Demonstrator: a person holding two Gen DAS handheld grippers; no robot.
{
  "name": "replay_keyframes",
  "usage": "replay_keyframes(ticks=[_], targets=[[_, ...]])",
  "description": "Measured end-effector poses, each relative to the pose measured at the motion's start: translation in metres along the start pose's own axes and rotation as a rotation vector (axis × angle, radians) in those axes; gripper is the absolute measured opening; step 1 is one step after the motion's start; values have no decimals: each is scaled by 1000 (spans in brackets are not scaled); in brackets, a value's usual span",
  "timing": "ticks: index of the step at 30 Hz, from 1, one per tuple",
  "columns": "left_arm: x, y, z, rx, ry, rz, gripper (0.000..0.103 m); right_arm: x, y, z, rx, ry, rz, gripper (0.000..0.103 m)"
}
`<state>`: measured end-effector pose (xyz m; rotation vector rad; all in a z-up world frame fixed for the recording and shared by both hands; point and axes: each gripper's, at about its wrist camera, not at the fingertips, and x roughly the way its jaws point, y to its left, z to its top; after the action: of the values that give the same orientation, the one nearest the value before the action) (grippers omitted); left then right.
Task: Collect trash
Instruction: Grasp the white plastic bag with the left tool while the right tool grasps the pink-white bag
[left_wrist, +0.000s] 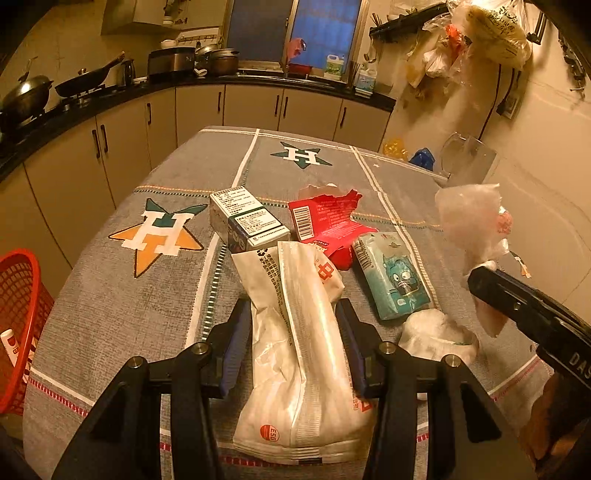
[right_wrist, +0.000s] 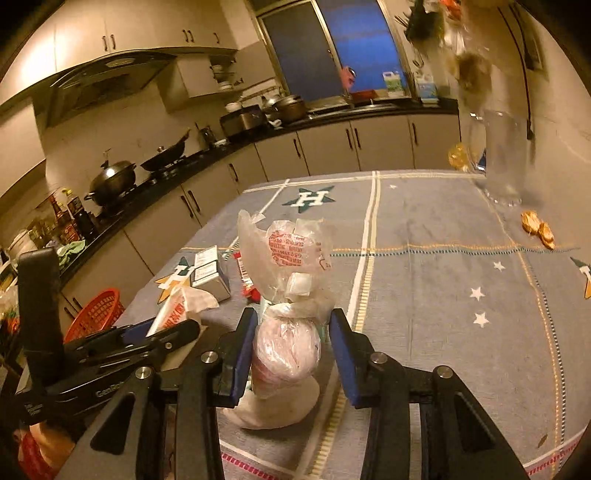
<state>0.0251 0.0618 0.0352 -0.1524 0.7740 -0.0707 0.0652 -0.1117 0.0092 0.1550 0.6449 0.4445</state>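
Observation:
My left gripper (left_wrist: 293, 325) is shut on a long white plastic wrapper (left_wrist: 306, 350) with red print, its lower end on the grey star-print tablecloth (left_wrist: 147, 314). To the right, my right gripper (left_wrist: 480, 280) holds a knotted clear plastic bag (left_wrist: 469, 218) up off the table. In the right wrist view the right gripper (right_wrist: 293, 347) pinches that bag (right_wrist: 284, 343) below its knot, and the red-printed top (right_wrist: 291, 251) stands above. On the cloth lie a grey-white box (left_wrist: 247, 221), a torn red carton (left_wrist: 325, 218), a teal tissue pack (left_wrist: 391, 277) and a crumpled white wad (left_wrist: 432, 332).
A red mesh basket (left_wrist: 18, 314) stands beside the table's left edge. A clear glass jug (right_wrist: 502, 158) and orange scraps (right_wrist: 537, 229) sit at the far right of the table. Kitchen counters with pots run behind and to the left.

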Motion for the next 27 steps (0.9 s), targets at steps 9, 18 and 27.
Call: replay_keyframes(ticks=[9, 18, 27], targets=[[-2, 0, -1, 12, -11, 20, 46, -3, 5, 0, -11, -8, 18, 43], [-3, 0, -2, 24, -21, 37, 46, -6, 5, -1, -14, -18, 24, 43], [-14, 0, -2, 27, -50, 56, 46, -8, 7, 2, -19, -32, 12, 44]])
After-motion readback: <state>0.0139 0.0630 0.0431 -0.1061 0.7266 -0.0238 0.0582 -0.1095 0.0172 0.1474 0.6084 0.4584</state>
